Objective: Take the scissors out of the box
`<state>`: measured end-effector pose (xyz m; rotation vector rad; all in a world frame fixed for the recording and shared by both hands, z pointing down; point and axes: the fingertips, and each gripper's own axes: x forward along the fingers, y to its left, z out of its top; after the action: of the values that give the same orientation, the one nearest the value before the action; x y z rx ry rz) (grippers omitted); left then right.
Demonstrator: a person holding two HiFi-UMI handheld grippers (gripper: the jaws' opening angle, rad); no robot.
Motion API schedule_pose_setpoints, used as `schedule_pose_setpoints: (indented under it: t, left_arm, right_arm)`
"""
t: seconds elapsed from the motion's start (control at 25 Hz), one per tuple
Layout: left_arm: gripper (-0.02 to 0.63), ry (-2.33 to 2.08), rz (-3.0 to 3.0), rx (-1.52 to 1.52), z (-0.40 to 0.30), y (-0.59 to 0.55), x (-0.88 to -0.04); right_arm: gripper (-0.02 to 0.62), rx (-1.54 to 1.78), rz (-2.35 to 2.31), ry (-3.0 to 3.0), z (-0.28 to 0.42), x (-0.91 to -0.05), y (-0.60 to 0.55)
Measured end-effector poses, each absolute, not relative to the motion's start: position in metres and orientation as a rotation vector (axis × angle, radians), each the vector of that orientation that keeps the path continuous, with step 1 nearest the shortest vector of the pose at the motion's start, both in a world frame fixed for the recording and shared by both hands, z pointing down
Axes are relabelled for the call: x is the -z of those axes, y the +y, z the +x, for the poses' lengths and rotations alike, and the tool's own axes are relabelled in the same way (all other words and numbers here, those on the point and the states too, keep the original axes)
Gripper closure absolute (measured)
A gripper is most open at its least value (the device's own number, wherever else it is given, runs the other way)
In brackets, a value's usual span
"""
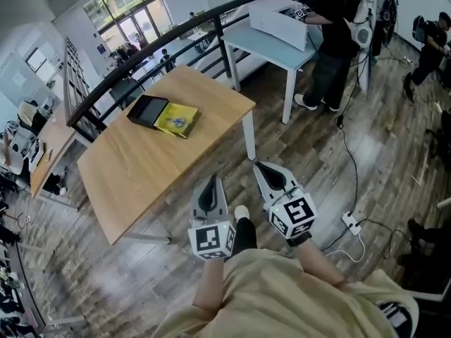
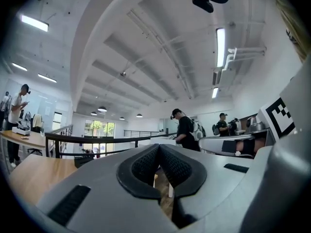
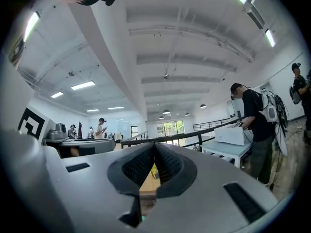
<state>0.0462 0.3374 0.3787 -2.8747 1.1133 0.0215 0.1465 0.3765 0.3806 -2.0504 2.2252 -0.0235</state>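
A black box [image 1: 147,110] lies at the far side of the wooden table [image 1: 141,182], with a flat yellow pack [image 1: 177,119] right beside it; I cannot make out scissors. My left gripper [image 1: 212,180] and right gripper [image 1: 262,166] hang side by side off the table's near right corner, close to my body and well short of the box. Both point level. In the left gripper view the left gripper [image 2: 159,147] has its pads together with nothing between them. In the right gripper view the right gripper [image 3: 155,144] is likewise shut and empty, and a sliver of the yellow pack [image 3: 154,171] shows beyond it.
A black railing [image 1: 176,37] runs behind the table. At the back right a person [image 1: 331,34] stands at a pale blue table [image 1: 271,48] holding a white box [image 1: 282,21]. A power strip [image 1: 350,222] and cables lie on the wood floor to my right.
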Motion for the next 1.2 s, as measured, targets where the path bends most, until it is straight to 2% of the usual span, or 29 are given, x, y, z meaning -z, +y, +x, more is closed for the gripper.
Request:
schedule_pose_setpoints:
  t: [0.56, 0.96, 1.2]
  left_arm:
    - [0.594, 1.166, -2.913, -0.083, 0.080, 0.154, -0.386]
    - [0.594, 1.409, -2.822, -0.116, 0.017, -0.006, -0.372]
    - [0.594, 1.551, -2.787, -0.135, -0.024, -0.068, -0.385]
  right_arm:
    - [0.580, 0.036, -2.085, 2.319, 0.173, -0.389, 0.193]
    - [0.580, 0.033, -1.927, 2.516, 0.121, -0.379, 0.016]
    - [0.580, 0.025, -1.822, 2.648, 0.078, -0.389, -0.047]
